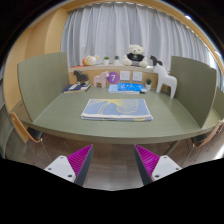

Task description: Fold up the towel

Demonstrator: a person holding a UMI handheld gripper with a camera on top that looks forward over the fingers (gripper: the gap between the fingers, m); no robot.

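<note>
shelf items [118, 62] beyond table: too small to identify | finger [72, 164] bases: cut off

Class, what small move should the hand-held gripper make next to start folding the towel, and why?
Probably move forward and down toward the near edge of the flat, light blue patterned towel. It lies spread and unfolded on the olive-green table, well beyond the gripper, whose pink-padded fingers stand open and empty, touching nothing.
</note>
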